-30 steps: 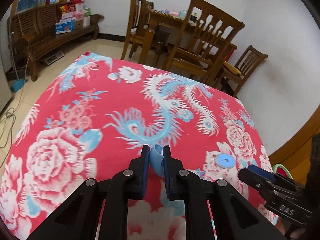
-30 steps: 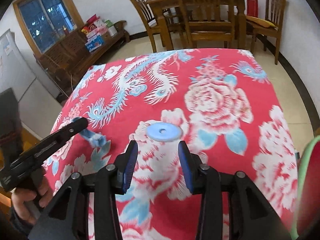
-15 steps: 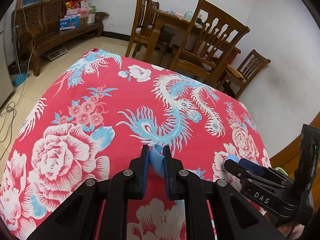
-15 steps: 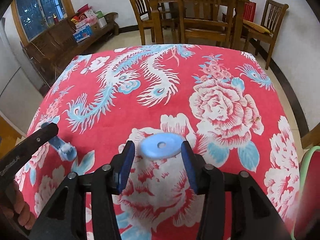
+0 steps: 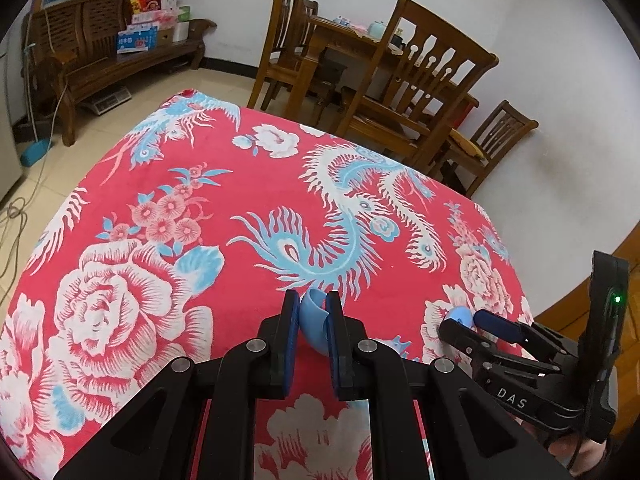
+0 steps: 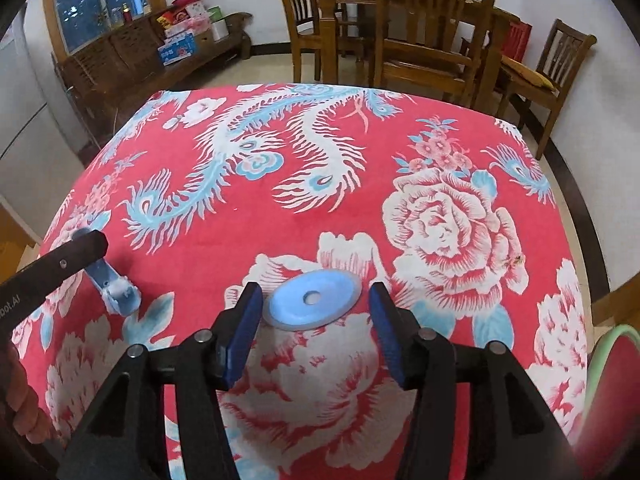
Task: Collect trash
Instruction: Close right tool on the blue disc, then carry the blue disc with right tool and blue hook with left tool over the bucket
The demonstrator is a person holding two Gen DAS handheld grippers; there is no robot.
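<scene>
My left gripper is shut on a light blue plastic piece and holds it just above the red floral tablecloth. The same piece shows at the left of the right wrist view, under the left gripper's finger. A flat light blue disc with a centre hole lies on the cloth. My right gripper is open with its fingers on either side of the disc, apart from it. In the left wrist view the right gripper sits at the disc.
Wooden chairs and a dining table stand beyond the far edge of the cloth. A wooden bench with boxes is at the back left. A green-rimmed red container sits at the lower right.
My right gripper has moved forward, from behind the disc to straddling it. My left gripper has stayed shut on the blue piece and shifted slightly.
</scene>
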